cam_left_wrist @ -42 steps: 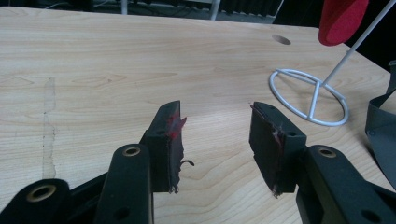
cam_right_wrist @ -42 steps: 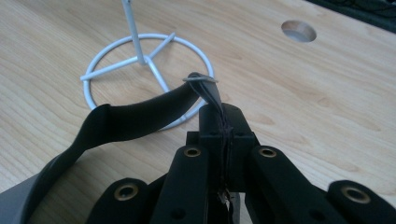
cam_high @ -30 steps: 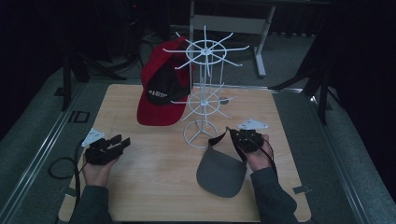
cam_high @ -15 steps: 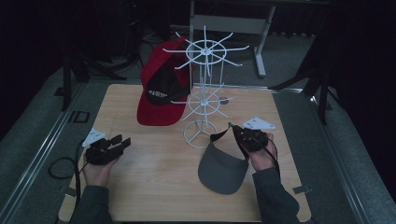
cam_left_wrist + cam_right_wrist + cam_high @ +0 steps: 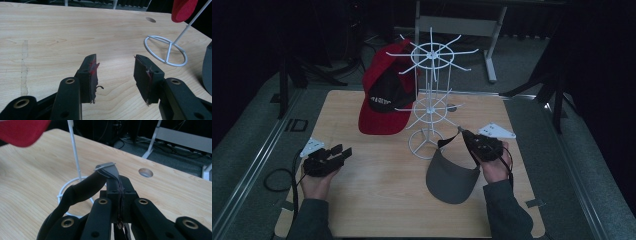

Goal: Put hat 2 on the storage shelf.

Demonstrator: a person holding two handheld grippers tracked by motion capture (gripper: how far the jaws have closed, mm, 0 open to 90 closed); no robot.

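Observation:
A grey visor [image 5: 451, 174] hangs from my right gripper [image 5: 463, 136], which is shut on its dark strap [image 5: 85, 187] near a small metal buckle [image 5: 106, 165]. The visor's brim tilts down toward the table's front. A white wire rack [image 5: 430, 95] stands mid-table, its ring base [image 5: 165, 50] just left of the visor. A red cap [image 5: 385, 95] hangs on the rack's left side. My left gripper [image 5: 343, 151] rests low over the table's front left; its jaws stand open and bare, with red scraps on the pads [image 5: 93, 67].
The wooden table [image 5: 377, 200] has a round hole [image 5: 145, 172] near its far edge. A metal table frame [image 5: 494, 45] stands behind on the grey floor. A cable [image 5: 277, 180] loops off the table's left side.
My right gripper has lifted slightly and shifted right with the visor, whose brim has swung a little. The left gripper has stayed put.

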